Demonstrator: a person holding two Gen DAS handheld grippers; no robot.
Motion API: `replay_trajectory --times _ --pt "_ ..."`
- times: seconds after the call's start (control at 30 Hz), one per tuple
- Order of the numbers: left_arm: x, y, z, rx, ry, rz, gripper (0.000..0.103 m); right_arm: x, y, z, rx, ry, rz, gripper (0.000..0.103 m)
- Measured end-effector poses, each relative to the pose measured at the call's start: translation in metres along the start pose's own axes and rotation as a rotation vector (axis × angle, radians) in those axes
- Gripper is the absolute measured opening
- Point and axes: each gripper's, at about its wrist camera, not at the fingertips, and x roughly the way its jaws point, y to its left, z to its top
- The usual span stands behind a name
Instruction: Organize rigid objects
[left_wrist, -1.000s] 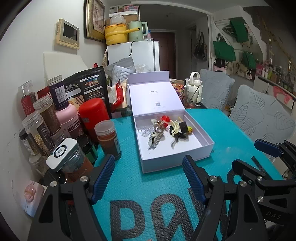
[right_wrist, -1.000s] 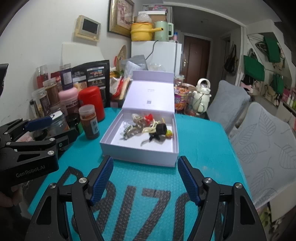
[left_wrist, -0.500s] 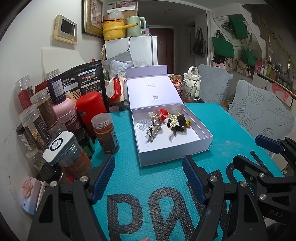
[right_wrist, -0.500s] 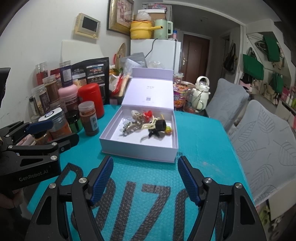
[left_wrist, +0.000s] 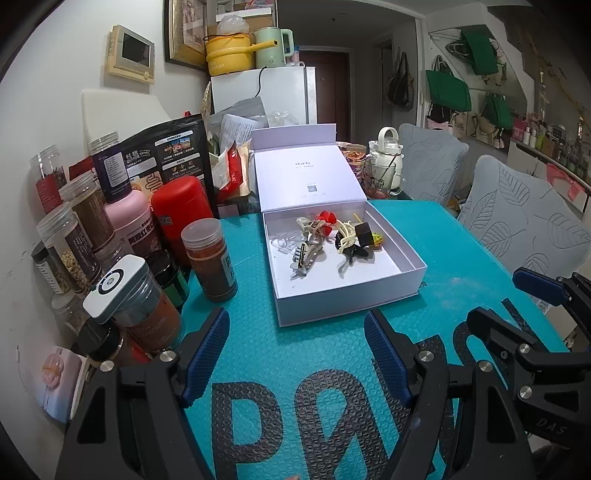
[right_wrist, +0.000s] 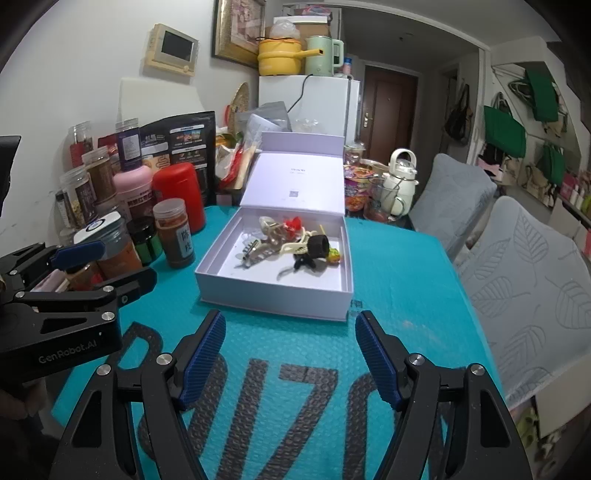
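**Surface and Material Findings**

The worktop (left_wrist: 461, 258) is wearing a teal mat with a bubbled, embossed texture and matt black lettering. The white box (left_wrist: 343, 295) is showing as smooth matt card, its raised lid (left_wrist: 306, 177) likewise. The hair clips (left_wrist: 332, 240) inside are reading as glossy plastic, some clear, one with a metallic sheen. The spice jar (left_wrist: 210, 262) is presenting clear plastic with a translucent cap; the red canister (left_wrist: 181, 210) is looking smooth and satin. The left hand-held gripper (left_wrist: 295, 350) is showing matt black plastic, bright metal screws and ribbed blue pads (left_wrist: 207, 347); the right hand-held gripper (right_wrist: 290, 350) is finished alike. The chair covers (right_wrist: 532, 280) are appearing as grey embossed cloth.
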Motion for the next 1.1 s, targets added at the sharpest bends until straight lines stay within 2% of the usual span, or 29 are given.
replay_trajectory --times 1.1 --pt "-0.0003 -0.0067 0.0013 0.011 0.005 -0.004 0.075 0.0046 -0.0054 -0.0037 -0.001 0.008 -0.003 0.075"
